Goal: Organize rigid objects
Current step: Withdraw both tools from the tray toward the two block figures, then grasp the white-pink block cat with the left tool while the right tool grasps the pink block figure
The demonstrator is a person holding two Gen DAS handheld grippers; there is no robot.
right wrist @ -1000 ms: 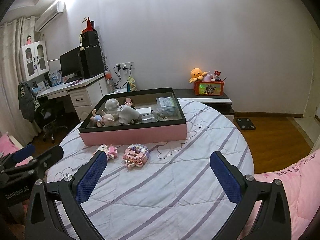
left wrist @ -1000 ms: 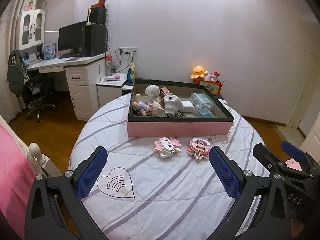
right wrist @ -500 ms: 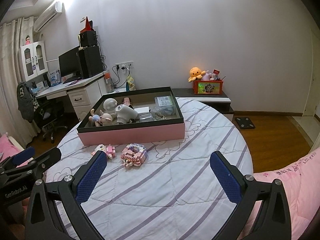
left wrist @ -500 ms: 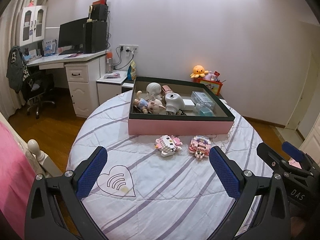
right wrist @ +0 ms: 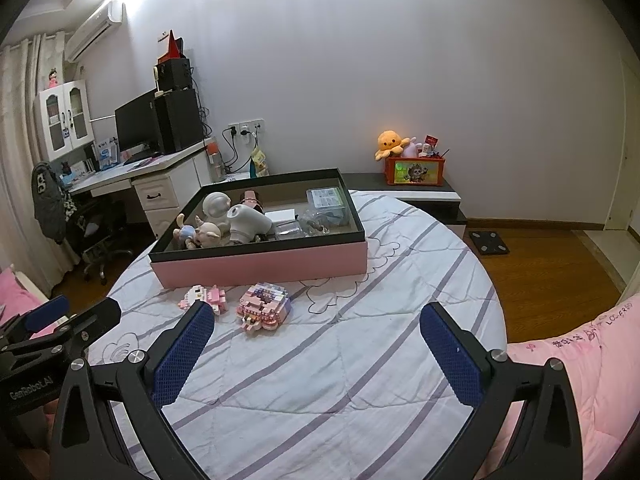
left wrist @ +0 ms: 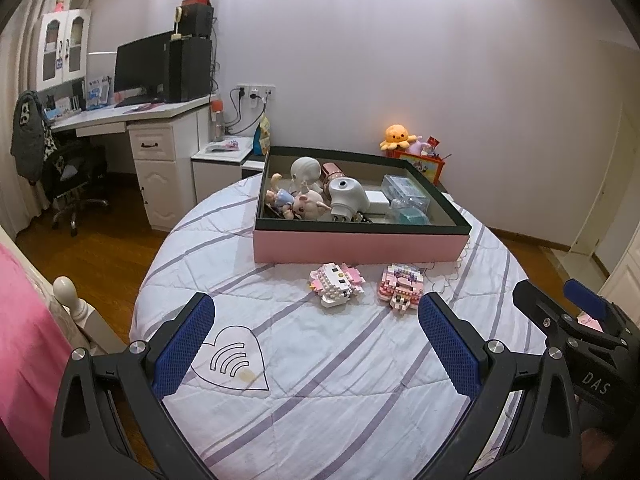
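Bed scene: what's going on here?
A person holds a tool in each hand over a round bed. Both the left tool and the right tool are open and hold nothing. Two pink brick-built toys lie on the bed just in front of the pink box, which already holds dolls and other items. Nothing is gripped yet.

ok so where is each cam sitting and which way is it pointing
Left wrist: sits on the left tool, aimed across the striped bed at the pink box; its own open fingers show, and the right tool at the right edge.
Right wrist: sits on the right tool, aimed at the same box from further right; its own open fingers show, and the left tool at the left edge.
Shared: the box, two block toys, the desk.
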